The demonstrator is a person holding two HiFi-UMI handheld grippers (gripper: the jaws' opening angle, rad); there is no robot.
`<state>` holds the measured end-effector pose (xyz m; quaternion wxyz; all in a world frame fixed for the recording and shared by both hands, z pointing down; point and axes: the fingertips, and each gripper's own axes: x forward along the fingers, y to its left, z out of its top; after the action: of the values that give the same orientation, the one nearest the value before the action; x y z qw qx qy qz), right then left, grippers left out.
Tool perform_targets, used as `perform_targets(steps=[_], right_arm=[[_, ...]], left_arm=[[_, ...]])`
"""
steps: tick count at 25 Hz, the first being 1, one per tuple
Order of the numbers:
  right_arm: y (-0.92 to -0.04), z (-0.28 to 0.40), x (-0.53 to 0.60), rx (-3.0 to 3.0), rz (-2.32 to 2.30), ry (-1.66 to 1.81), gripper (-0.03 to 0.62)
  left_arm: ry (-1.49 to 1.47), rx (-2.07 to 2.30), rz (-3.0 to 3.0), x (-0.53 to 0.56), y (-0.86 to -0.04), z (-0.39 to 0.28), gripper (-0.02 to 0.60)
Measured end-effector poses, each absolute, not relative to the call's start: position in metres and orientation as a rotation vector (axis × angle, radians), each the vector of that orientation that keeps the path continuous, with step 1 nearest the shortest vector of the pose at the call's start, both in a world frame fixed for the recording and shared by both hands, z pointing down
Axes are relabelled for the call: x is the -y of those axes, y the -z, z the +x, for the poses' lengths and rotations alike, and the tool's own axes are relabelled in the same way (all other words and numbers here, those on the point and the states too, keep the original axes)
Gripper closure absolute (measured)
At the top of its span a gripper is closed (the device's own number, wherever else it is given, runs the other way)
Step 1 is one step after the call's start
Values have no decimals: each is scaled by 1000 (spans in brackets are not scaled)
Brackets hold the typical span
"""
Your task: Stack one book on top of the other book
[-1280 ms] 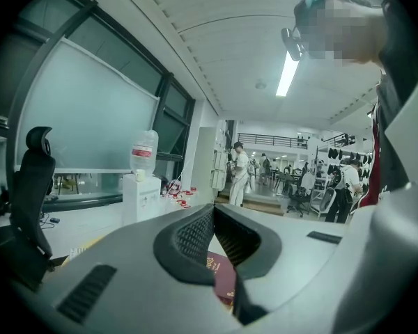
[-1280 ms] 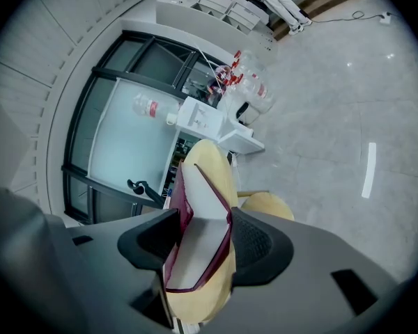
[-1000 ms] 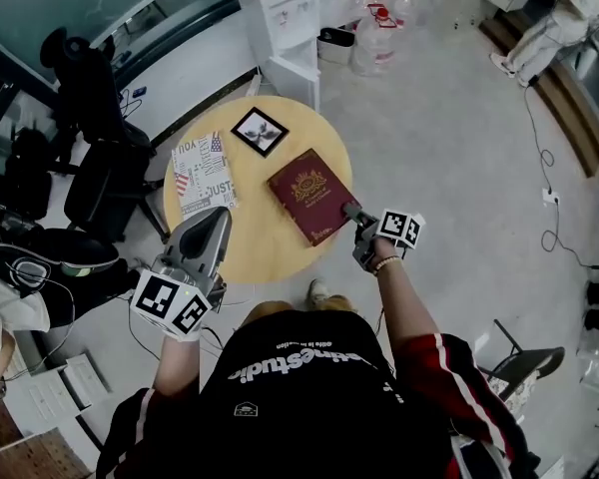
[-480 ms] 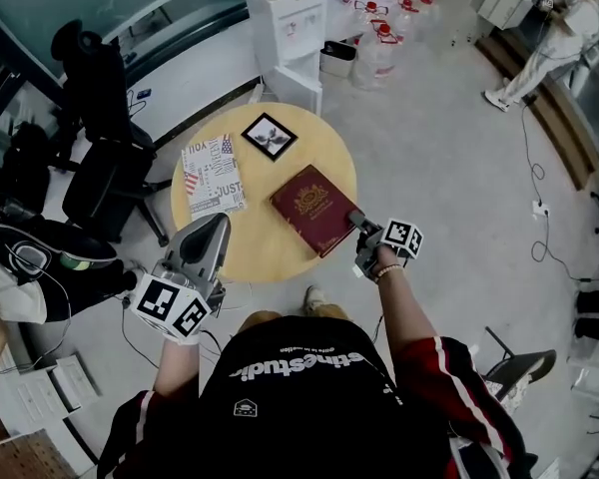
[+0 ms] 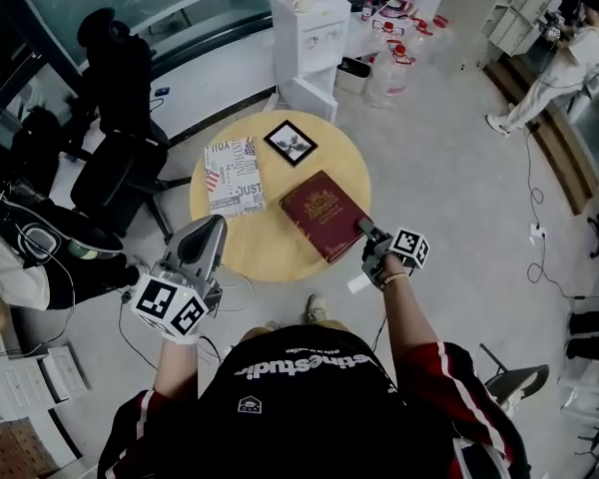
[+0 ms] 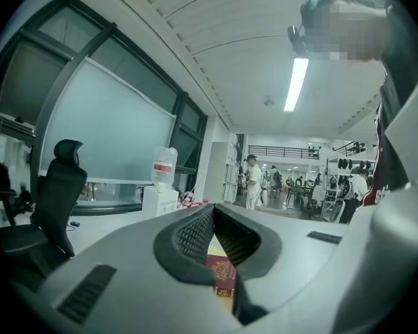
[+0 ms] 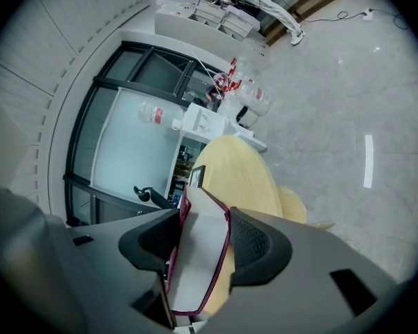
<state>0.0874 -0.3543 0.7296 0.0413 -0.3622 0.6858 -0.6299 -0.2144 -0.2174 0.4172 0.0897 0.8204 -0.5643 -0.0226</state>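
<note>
Round and pale, the wooden table (image 5: pixel 270 247) sits further right and lower in the head view than a second ago, with the water dispenser (image 5: pixel 309 28) behind it. On the table the patterned book (image 5: pixel 234 176) lies flat at the left, with a small picture frame (image 5: pixel 291 142) beyond it. The red book (image 5: pixel 324 216) lies at the right, apart from the patterned one, its near corner past the table's edge. The right gripper (image 5: pixel 364 231) keeps its hold on that corner as before, its jaws wide, the pads pressed on the two covers and the white page edges between them. The left gripper (image 5: pixel 217 225) stays off the table's near left edge, jaws pressed together on nothing. Its own view shows only a sliver of the red book below the jaws. Whether the held end is lifted off the wood cannot be told.
</note>
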Motion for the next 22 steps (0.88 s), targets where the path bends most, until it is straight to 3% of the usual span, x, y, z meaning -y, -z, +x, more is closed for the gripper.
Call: perform_targets(steps=[22], right_arm=[[-698,-6,302,-2107,-1061,1893,347]], left_arm=[[173,1768,2395,120,-420,-325,565]])
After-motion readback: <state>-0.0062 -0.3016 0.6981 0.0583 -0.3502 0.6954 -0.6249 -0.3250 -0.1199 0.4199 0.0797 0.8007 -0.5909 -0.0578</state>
